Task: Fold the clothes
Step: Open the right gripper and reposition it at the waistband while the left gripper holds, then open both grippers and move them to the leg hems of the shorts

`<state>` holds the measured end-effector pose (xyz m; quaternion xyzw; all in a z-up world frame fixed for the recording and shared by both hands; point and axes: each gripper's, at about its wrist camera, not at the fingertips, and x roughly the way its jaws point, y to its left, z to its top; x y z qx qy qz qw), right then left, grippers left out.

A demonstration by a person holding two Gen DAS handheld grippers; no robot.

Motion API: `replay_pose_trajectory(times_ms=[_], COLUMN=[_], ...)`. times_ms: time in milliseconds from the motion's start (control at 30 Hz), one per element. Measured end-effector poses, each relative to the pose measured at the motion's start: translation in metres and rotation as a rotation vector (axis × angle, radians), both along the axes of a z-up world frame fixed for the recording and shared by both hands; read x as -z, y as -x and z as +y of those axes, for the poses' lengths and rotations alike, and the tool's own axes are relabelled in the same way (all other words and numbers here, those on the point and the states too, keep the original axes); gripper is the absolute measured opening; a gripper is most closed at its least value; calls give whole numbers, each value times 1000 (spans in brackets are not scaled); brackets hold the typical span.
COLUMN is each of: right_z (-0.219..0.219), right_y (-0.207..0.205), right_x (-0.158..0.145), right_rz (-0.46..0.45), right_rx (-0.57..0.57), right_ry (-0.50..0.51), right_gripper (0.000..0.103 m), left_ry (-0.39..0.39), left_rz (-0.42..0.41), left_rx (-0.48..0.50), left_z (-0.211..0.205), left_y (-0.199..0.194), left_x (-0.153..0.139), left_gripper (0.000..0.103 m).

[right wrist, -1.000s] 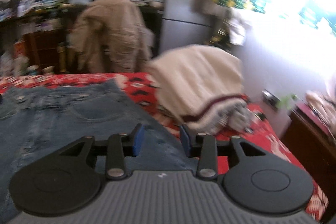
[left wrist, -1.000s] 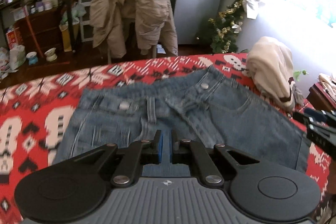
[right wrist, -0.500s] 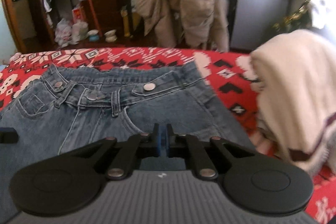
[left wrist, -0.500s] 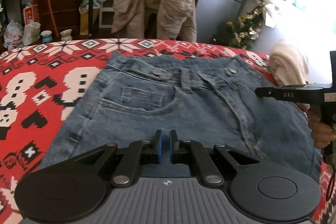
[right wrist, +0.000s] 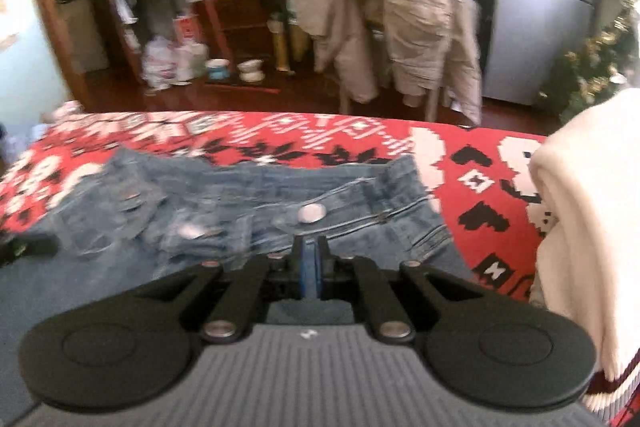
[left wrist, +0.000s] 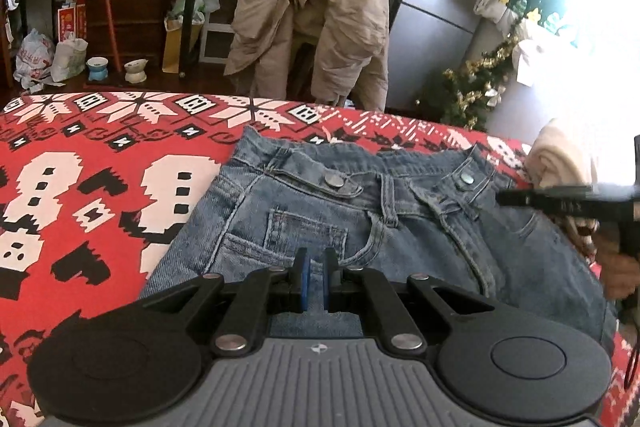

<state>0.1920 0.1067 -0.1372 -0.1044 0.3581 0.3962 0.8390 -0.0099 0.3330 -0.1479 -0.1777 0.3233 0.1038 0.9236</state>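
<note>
Both grippers closed now: right gripper (right wrist: 309,259) had been open 1 s earlier; left gripper (left wrist: 315,281) unchanged, each pinching jeans (left wrist: 400,227) on red blanket (left wrist: 100,187). Cream sweater (right wrist: 580,227) lay rt of jeans.

We are seeing a red patterned blanket (left wrist: 100,187) spreading underneath; a beige coat (left wrist: 316,15) is hanging over a chair behind it; a silver fridge (left wrist: 436,15) is standing beside a small tinselled tree (left wrist: 472,95); two bowls (left wrist: 116,69) are sitting on the floor.
</note>
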Motion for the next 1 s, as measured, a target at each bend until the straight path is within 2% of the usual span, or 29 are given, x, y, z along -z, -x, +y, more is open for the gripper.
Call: replay_pose_trajectory(times_ms=[100,200,300,367,467,500,533,600,700,800,867,1000], right_z=[8,16,11,0,-19,-26,-33,-46,-64,-78,-83,-86], right_y=[4,-1,-2,9,34,45,55,78,114,149,168,201], right_x=[11,19,9,-6,-24,-28,-32,-37,-39,-34,-28,-17], right_rz=[5,-5,-1,-22,-39,-43,-45,-48,-47,-86,-84,-79], right_rx=[-20,17,65,63,38,27,18,0,-13,6,-13,-47], right_ry=[46,60,22,-17,-42,-43,-43,-42,-43,-31,-4,23], right_gripper=[5,6,7,11,13,14,17,24,34,52,70,83], left_ry=[9,10,-9,-19,-20,-24,-28,-48,-75,-77,-92,-131], left_rz=[1,1,-6,-9,-12,-11,-9,-9,-17,-24,-16,-2], left_rx=[-18,-32,-25,-16,11,17,24,28,14,-1,1,-7], left_z=[-1,-4,-9,-15,-30,-37,-44,-59,-80,-97,-109,-132], left_y=[2,9,19,26,38,43,47,56,70,84,91,105], left_x=[-1,-6,-14,-18,-22,-23,-24,-26,-27,-27,-26,-20], left_gripper=[5,6,8,13,22,28,39,50,64,68,69,72])
